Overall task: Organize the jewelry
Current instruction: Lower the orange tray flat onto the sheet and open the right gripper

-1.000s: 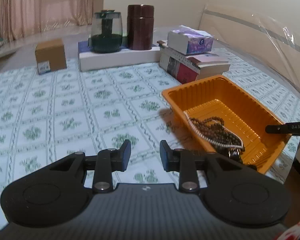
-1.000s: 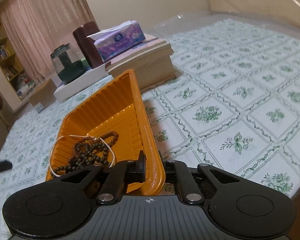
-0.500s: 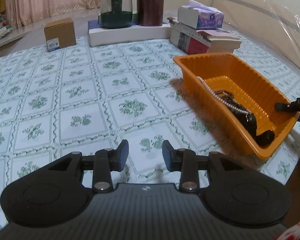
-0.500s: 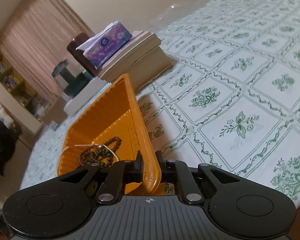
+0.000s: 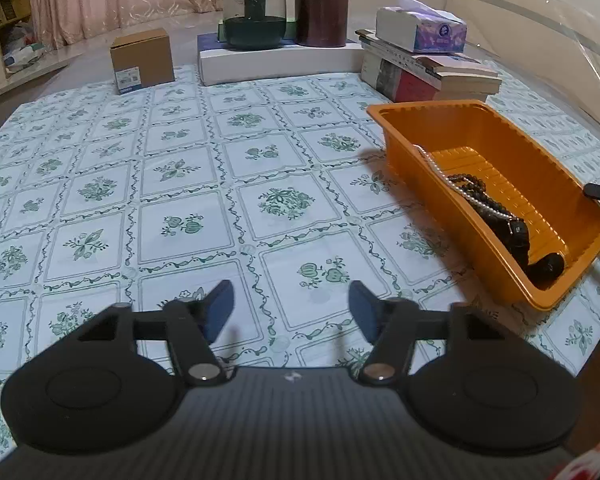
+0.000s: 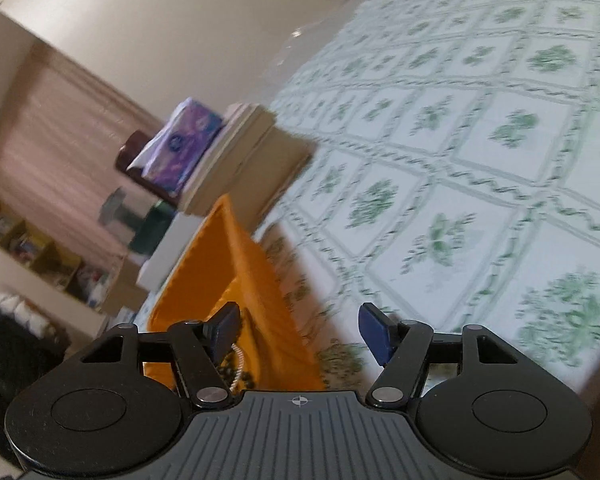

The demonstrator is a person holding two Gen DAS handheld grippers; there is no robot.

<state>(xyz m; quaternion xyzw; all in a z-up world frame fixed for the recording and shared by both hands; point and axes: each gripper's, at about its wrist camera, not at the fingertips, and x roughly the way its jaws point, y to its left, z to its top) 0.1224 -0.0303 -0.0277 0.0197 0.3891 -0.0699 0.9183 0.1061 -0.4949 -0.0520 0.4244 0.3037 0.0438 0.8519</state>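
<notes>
An orange plastic tray (image 5: 428, 106) stands on the flowered cloth at the right, leaning toward the camera. Dark wooden beads (image 5: 500, 216) and a pearl strand (image 5: 440, 168) lie heaped against its near wall. My left gripper (image 5: 291, 312) hovers over bare cloth left of the tray, its jaws opening with nothing between them. In the blurred, rolled right wrist view, my right gripper (image 6: 300, 326) is opening. The tray's end wall (image 6: 260, 280) stands between its jaws, untouched by the pads. The beads (image 6: 236, 368) show behind its left finger.
At the back are a cardboard box (image 5: 142, 60), a glass jar (image 5: 254, 12) and a brown canister (image 5: 320, 4) on a flat white box, and a tissue box (image 5: 420, 32) on stacked books (image 5: 428, 72). The table's edge runs just right of the tray.
My right gripper has let go of the tray's end wall and spread its jaws while rolling. The left jaws have opened much wider and the left gripper has sunk a little.
</notes>
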